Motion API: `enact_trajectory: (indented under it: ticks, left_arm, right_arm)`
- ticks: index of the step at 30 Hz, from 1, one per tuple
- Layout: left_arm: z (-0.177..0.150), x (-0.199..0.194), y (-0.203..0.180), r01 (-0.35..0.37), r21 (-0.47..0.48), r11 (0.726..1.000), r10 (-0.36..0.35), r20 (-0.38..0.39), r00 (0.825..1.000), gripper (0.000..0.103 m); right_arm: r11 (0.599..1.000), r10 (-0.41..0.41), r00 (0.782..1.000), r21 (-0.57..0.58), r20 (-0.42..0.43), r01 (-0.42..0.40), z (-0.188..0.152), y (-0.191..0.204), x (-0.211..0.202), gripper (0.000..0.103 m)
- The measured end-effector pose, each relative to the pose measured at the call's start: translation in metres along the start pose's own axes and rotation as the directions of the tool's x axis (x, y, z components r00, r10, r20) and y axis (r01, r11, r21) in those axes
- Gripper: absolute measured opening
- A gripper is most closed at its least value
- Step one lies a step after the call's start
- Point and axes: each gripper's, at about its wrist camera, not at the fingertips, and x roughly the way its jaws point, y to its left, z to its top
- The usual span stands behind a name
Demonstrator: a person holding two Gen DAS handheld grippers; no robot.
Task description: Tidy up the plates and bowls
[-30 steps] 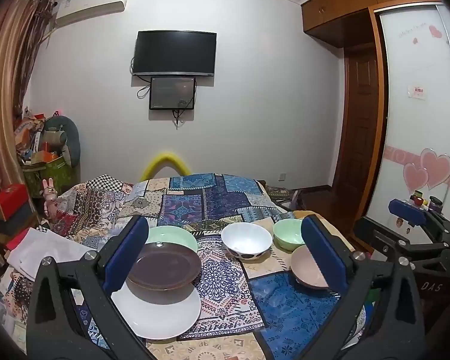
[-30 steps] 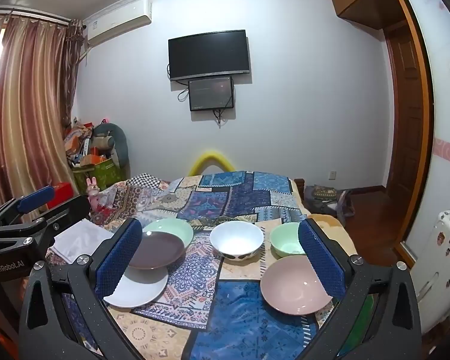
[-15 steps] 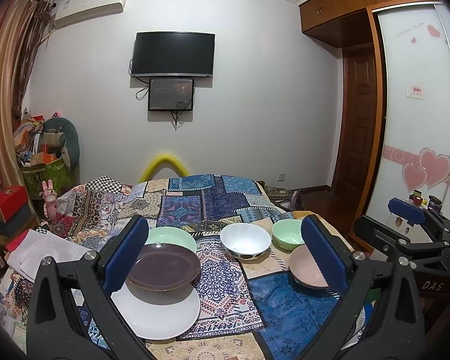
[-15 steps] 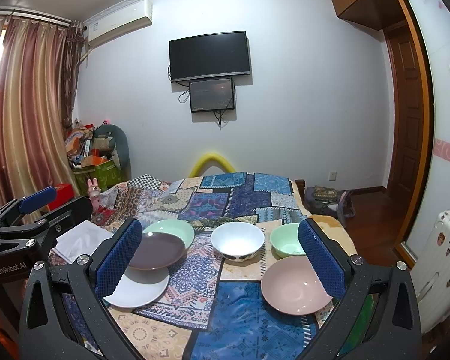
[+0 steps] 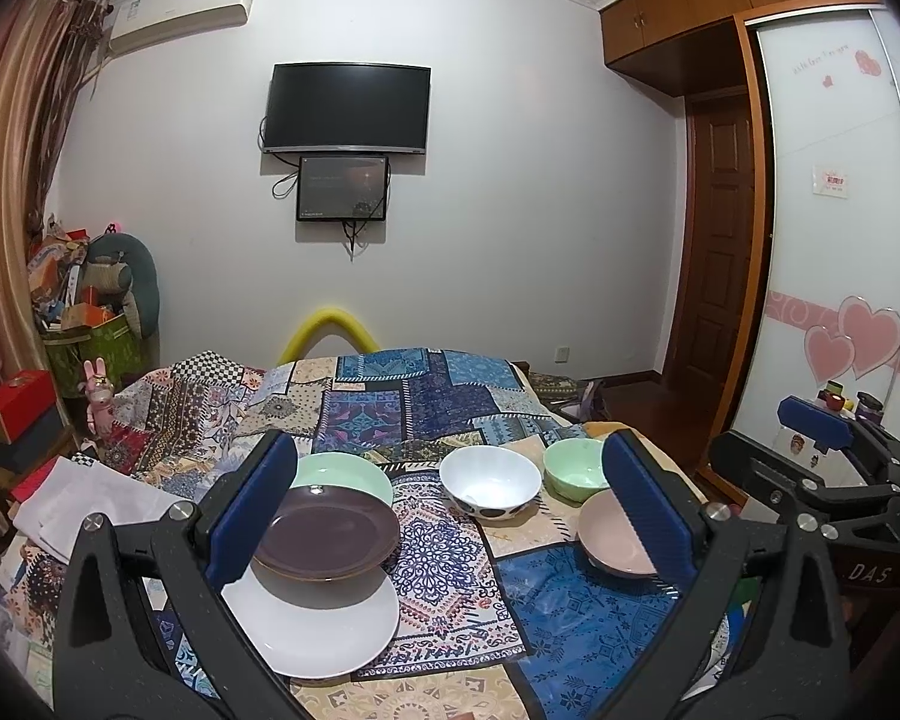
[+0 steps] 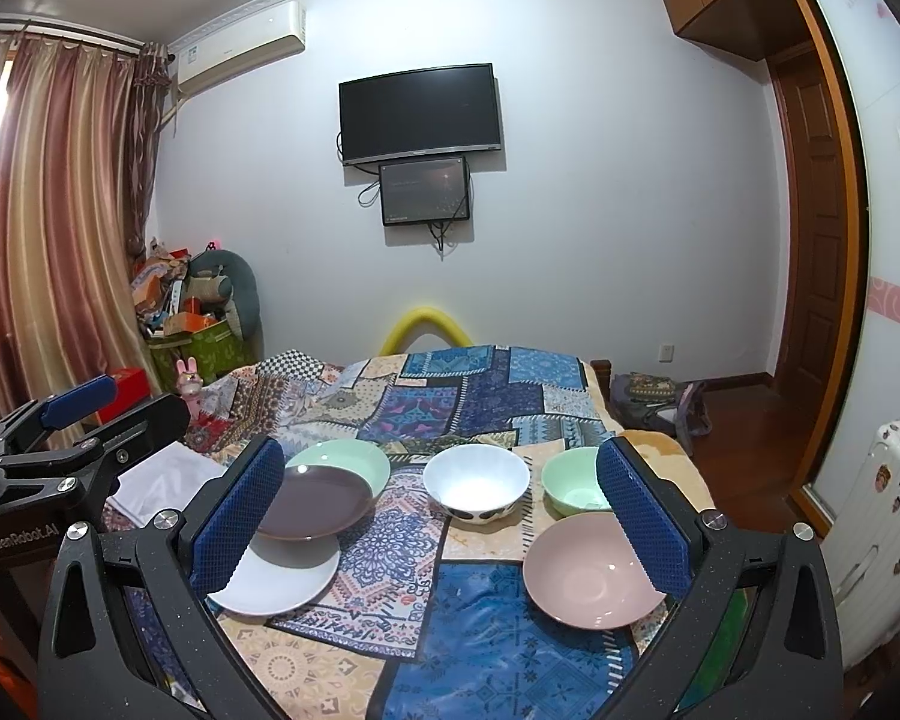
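Six dishes lie on a patchwork-covered table (image 6: 480, 648), and the white bowl (image 6: 476, 483) at the middle serves as the landmark. Left of the white bowl, a brown plate (image 6: 318, 498) rests tilted: its far edge lies on a green plate (image 6: 360, 459) behind it, and its near edge overhangs a white plate (image 6: 276, 579) in front. The white plate's near rim comes close to the table's left front edge. Right of the white bowl and just beside it stands a green bowl (image 6: 573, 489). In front of that bowl, to the white bowl's right and nearer the camera, sits a pink bowl (image 6: 594, 576), its right rim close to the table's right edge. A bare strip of cloth runs from the white bowl toward the camera, between the white plate and the pink bowl.

The left gripper (image 5: 447, 516) hangs above the near side of the table, its fingers spread wide and holding nothing; the brown plate (image 5: 330, 531) shows by its left finger. The right gripper (image 6: 441, 519) likewise hangs with fingers released and wide apart, framing the white bowl between them. Neither touches any dish. A bed with a patchwork quilt (image 6: 450, 396) lies beyond the white bowl.
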Motion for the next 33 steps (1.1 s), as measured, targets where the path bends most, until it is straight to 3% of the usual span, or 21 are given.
enact_trajectory:
  ticks: [33]
  left_arm:
    - [-0.0035,0.0028,-0.0006,0.0,0.0,1.0,0.0,-0.003,1.0,0.103]
  right_arm:
    - [1.0,0.008,1.0,-0.005,-0.003,-0.008,0.0025,0.0047,-0.0019,0.103]
